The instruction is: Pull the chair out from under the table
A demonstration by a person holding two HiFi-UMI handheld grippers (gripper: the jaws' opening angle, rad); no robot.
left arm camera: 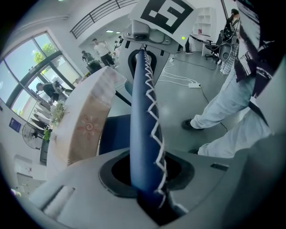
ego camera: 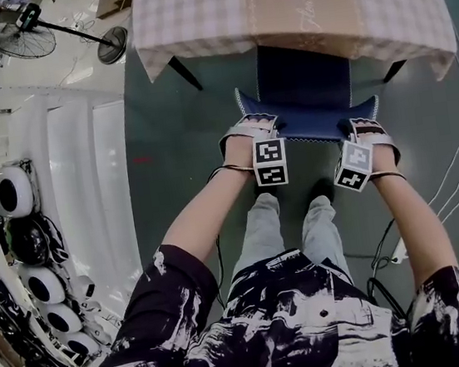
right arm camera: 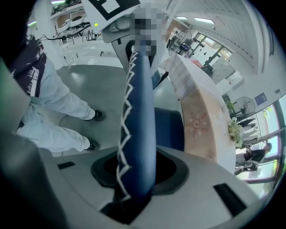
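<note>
open floor to the left, table close ahead
the chair [ego camera: 308, 113] sits partly under the table [ego camera: 192, 24], whose cloth edge hangs over the seat, with a table leg [ego camera: 186, 73] beside it. the person's feet [ego camera: 323, 190] stand just behind the chair back. bare floor [ego camera: 166, 145] lies left; a corded power strip [left arm camera: 194, 85] lies right.

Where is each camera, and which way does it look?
Head view: on the person's head, looking down at chair and table; arms, legs, left gripper and right gripper show.
Left gripper view: rides the left gripper, looking along the chair's top edge toward the right gripper; legs show.
Right gripper view: rides the right gripper, looking back along it; legs show.
Shared: chair, table.
</note>
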